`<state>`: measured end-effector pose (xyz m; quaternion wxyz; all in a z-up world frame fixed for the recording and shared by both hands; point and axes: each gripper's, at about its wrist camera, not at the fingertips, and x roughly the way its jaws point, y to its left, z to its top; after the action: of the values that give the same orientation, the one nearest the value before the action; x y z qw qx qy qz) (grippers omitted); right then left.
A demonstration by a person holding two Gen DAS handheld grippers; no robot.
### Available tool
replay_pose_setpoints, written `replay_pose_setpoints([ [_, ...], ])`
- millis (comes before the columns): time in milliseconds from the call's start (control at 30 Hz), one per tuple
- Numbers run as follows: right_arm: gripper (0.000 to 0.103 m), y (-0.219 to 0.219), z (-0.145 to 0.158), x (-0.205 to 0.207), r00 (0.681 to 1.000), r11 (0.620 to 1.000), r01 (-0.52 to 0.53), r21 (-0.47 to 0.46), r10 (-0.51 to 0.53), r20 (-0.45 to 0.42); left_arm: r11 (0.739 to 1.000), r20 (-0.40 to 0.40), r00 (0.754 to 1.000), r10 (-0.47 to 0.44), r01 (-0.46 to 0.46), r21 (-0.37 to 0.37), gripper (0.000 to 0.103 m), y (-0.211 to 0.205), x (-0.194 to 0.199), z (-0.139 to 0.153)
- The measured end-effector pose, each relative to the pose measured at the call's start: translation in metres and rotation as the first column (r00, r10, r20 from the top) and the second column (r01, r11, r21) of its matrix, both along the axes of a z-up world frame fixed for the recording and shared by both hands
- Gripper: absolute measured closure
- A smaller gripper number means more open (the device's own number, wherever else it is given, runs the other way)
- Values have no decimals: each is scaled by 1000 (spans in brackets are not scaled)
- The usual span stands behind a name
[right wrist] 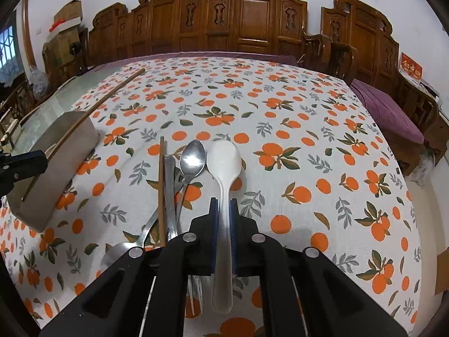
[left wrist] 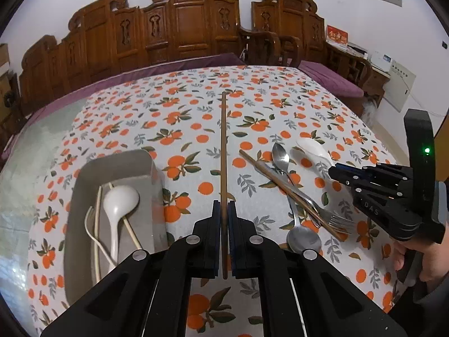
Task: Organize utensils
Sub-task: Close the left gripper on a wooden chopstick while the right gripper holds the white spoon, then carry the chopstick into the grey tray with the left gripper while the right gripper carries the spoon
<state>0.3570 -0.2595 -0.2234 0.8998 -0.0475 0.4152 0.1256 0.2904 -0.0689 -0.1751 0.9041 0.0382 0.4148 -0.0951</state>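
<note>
Both grippers are clenched on utensils above the orange-print tablecloth (left wrist: 196,106).

The left gripper (left wrist: 224,210) pinches a dark wooden chopstick (left wrist: 223,146) near its close end, and the stick reaches away toward the far side of the table. The right gripper (right wrist: 223,207) clamps the handle of a white plastic spoon (right wrist: 224,163), bowl pointing away; the left wrist view shows this spoon off to the right, at that gripper's tips. To the left stands a grey tray (left wrist: 84,185) already holding a white ladle spoon (left wrist: 119,205), pale chopsticks and a white fork. Between the two grippers a small heap lies loose on the cloth: a second dark chopstick (left wrist: 283,191), two steel spoons (left wrist: 280,156) and a steel fork (left wrist: 336,220), crossing and touching one another. Carved wooden benches (right wrist: 252,19) line the far wall.
</note>
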Motion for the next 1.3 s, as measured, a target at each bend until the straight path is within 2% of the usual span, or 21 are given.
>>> replay_pose_setpoints([
  [333, 94, 11, 15, -11, 998, 999, -34, 28, 33, 50, 1000, 27, 1000, 1, -1, -6, 99, 16, -13, 15],
  [700, 94, 49, 21, -28, 989, 991, -133, -1, 133, 65, 998, 37, 998, 57, -57, 4, 99, 62, -23, 25],
  [967, 94, 79, 20, -42, 975, 977, -211, -20, 211, 61, 994, -10, 994, 108, -108, 2, 99, 95, -24, 10],
  [1300, 94, 89, 20, -48, 970, 971, -237, -21, 238, 57, 989, -80, 986, 145, -147, -13, 99, 117, -26, -15],
])
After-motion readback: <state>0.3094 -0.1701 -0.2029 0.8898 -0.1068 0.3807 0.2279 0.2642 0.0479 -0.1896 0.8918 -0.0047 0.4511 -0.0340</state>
